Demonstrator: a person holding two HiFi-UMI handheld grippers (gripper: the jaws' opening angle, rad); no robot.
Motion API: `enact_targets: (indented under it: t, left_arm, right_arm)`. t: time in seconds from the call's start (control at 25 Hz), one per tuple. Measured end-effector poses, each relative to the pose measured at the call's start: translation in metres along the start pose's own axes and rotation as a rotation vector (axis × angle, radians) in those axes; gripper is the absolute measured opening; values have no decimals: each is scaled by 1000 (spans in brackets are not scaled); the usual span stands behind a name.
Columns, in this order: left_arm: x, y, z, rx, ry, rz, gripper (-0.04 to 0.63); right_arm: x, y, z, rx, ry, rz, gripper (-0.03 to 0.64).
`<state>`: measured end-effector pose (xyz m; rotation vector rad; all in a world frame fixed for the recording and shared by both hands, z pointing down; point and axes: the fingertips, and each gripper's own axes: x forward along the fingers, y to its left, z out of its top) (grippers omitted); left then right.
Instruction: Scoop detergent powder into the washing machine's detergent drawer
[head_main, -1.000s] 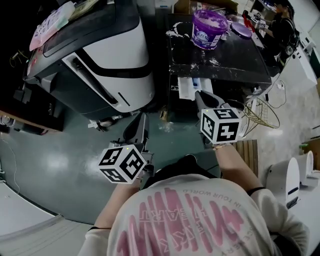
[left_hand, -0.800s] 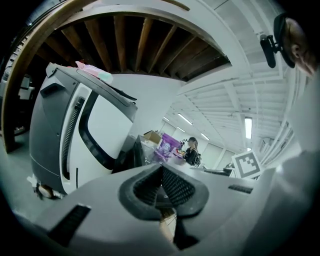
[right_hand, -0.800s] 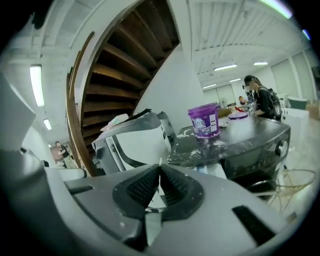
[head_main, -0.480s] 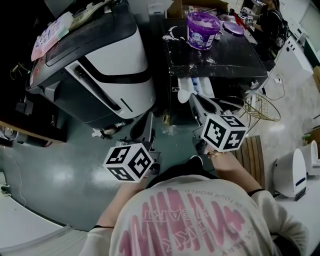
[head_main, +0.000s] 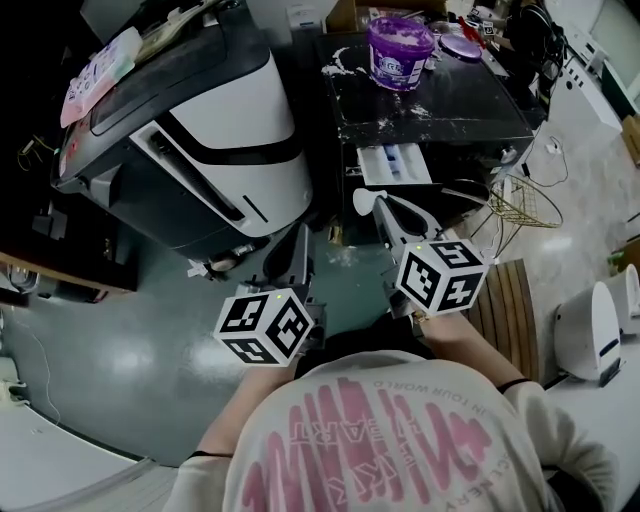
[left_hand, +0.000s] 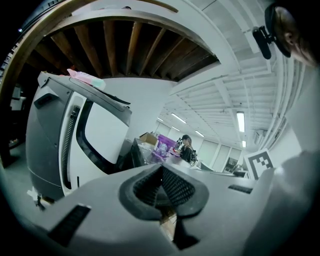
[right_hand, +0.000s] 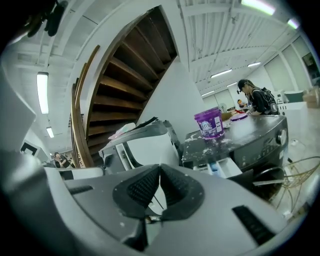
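Both pressed together and empty, my left gripper (head_main: 299, 240) and right gripper (head_main: 385, 208) hang short of the drawer (head_main: 394, 165) ahead, scooping not yet begun.

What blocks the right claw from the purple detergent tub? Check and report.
Nothing visible does. The right claw, shut and empty, hangs in open air before the washing machine. The purple tub stands on its top, with only the pulled-out drawer lower down between them.

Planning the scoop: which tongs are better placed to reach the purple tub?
Right, probably. The right tongs sit just before the open drawer, in line with the purple tub; the left tongs sit further left, nearer the white machine. Both are shut, empty.
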<state>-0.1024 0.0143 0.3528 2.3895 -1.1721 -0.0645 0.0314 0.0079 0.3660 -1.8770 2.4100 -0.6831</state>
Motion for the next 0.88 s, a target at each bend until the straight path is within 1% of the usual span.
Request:
enact_targets:
  t: [0.2,0.44,0.88]
  left_arm:
    - [-3,8,-15,-30,16,14,3]
    - [5,6,-25,-32,41,9,3]
    - [20,7,-20,-29,42,3,3]
  right_arm:
    - [-2,-3,-14,-13,32,-11,5]
    - [-2,-12,-26,-27,64,-23,5]
    - [5,-19,-25,-43,86,-22,5]
